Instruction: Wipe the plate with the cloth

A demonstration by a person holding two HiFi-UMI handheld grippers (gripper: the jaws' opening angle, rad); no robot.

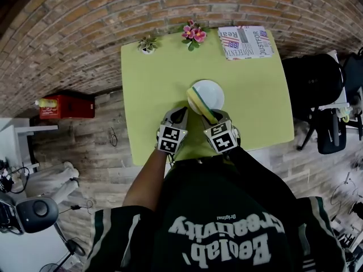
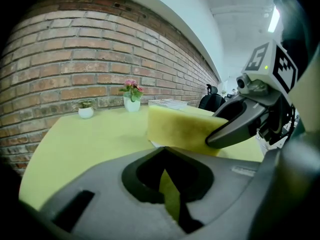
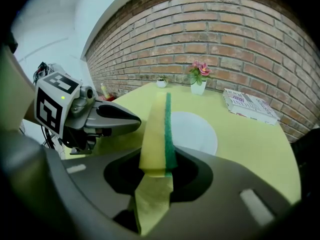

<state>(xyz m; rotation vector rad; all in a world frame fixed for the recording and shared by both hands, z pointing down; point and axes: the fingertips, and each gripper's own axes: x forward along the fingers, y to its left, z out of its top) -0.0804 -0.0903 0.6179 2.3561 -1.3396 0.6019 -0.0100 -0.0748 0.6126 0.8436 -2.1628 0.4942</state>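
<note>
A round white plate [image 1: 212, 89] [image 3: 197, 131] lies mid-table on the green table [image 1: 150, 95]. The cloth [image 1: 199, 102] [image 3: 156, 134] is a thick yellow sponge pad with a green face. My right gripper [image 1: 209, 117] [image 3: 156, 171] is shut on it and holds it on edge over the plate's near left rim. In the left gripper view the cloth [image 2: 177, 129] hangs just ahead, pinched by the right gripper's dark fingers [image 2: 240, 124]. My left gripper [image 1: 177, 118] [image 2: 170, 184] sits close to the left of the cloth, shut, with nothing in it.
At the table's far edge stand a pink flower pot [image 1: 193, 34], a small green plant pot [image 1: 147, 45] and a newspaper-print box [image 1: 245, 41]. A red box [image 1: 65, 105] lies on the floor at left, and a black chair [image 1: 317, 84] stands at right.
</note>
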